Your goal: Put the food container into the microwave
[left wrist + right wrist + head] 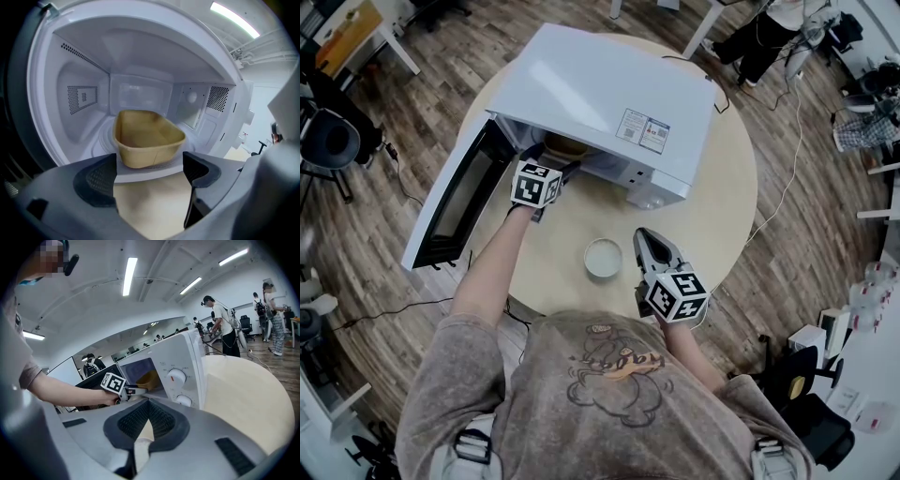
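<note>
The food container (147, 138) sits inside the microwave (609, 94), on the glass tray in its cavity, toward the front opening rather than deep at the back wall. My left gripper (149, 171) is at the mouth of the microwave with its jaws spread and nothing between them; the container lies just beyond the tips, not touched. My right gripper (147, 416) hangs in front of the microwave over the table (722, 216), its jaws pressed together on nothing. A small white round dish (603, 257) lies on the table in front of the microwave, just beside that gripper. The door (455, 202) swings wide open at the microwave's left.

As I read it, the placing itself looks done and what remains is backing out and closing up.

The risks I see:

- The container looks near the front lip of the cavity, so the door might push it or fail to latch.
- A spread jaw so near the container's rim could hook it on the way out and drag it off the tray.
- The left forearm lies between door and microwave, so swinging the door early would catch it.
- The right gripper is low beside the dish, and a careless sweep toward the door could knock it.
</note>
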`<state>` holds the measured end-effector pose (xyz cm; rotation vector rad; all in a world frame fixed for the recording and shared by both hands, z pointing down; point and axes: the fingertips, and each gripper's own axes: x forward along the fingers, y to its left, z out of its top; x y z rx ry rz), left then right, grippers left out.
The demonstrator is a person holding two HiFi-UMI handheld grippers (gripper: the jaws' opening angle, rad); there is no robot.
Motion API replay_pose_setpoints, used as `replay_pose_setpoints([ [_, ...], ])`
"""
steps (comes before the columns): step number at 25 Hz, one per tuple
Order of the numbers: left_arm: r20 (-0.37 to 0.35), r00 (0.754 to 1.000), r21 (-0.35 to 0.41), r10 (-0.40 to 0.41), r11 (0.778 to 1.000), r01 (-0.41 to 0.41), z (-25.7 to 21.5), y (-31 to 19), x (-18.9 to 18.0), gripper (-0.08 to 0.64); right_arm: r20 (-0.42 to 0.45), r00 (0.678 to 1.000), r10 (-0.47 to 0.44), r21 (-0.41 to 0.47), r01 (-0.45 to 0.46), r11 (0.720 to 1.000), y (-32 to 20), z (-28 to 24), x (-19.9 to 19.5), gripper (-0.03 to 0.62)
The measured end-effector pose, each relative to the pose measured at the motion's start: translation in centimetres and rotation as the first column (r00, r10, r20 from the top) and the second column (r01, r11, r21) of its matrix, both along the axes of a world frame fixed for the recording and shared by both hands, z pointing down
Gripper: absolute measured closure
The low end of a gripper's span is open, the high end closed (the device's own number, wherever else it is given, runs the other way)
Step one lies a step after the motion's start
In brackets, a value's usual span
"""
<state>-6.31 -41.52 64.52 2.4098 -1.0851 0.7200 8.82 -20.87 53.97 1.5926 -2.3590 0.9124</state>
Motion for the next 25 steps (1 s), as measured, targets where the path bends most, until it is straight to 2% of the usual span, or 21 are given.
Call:
replay_pose_setpoints([
  [6,-0.046,0.998,0.044,-0.032,0.998,0.034,-1.2,-0.6,0.1,0.129,0.005,1.0,0.0,0.004,0.0,1.0,-0.1,0.0,0.2,0.591],
  [9,-0.047,0.998,0.055,-0.043,0.997,0.046,-1.6,-1.0,0.1,0.13,0.005,1.0,0.001,0.005,-0.001,1.0,0.1,-0.1,0.2,0.591],
  [25,-0.05,0.996,0.048,-0.074,0.996,0.076,-1.9,-0.7,-0.3,0.152,0.01,1.0,0.012,0.011,-0.012,1.0,0.4,-0.3,0.3,0.591],
])
